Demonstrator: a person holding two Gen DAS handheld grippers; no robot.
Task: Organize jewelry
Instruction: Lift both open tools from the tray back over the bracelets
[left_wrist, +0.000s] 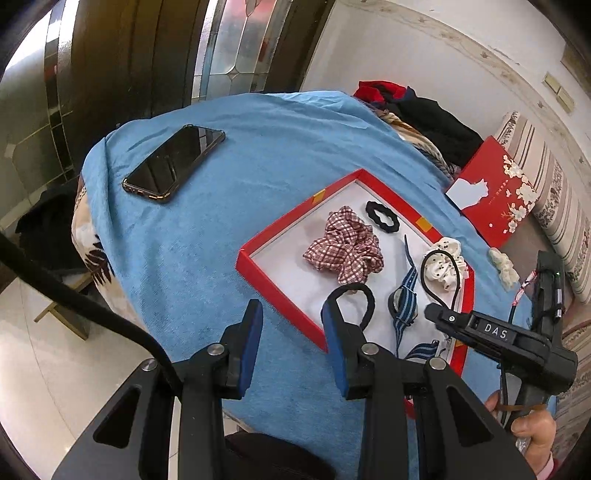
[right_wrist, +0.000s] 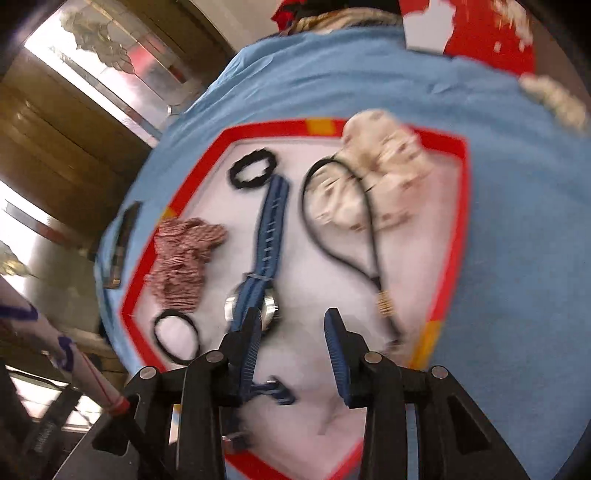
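Shallow red tray with white floor (left_wrist: 280, 273) on blue cloth, holding scrunchies, hair ties and blue striped watch (left_wrist: 402, 299). At eight o'clock, left gripper (left_wrist: 291, 332) open, empty. At four o'clock, right gripper (right_wrist: 295, 339) open above watch, nothing clamped. Likely mid-sorting; next, closing on strap.

Bare white floor in the near half of red tray (right_wrist: 448, 236); farther in, crowded by watch (right_wrist: 271, 221), checked scrunchie (right_wrist: 184, 258), cord loop (right_wrist: 343, 229).
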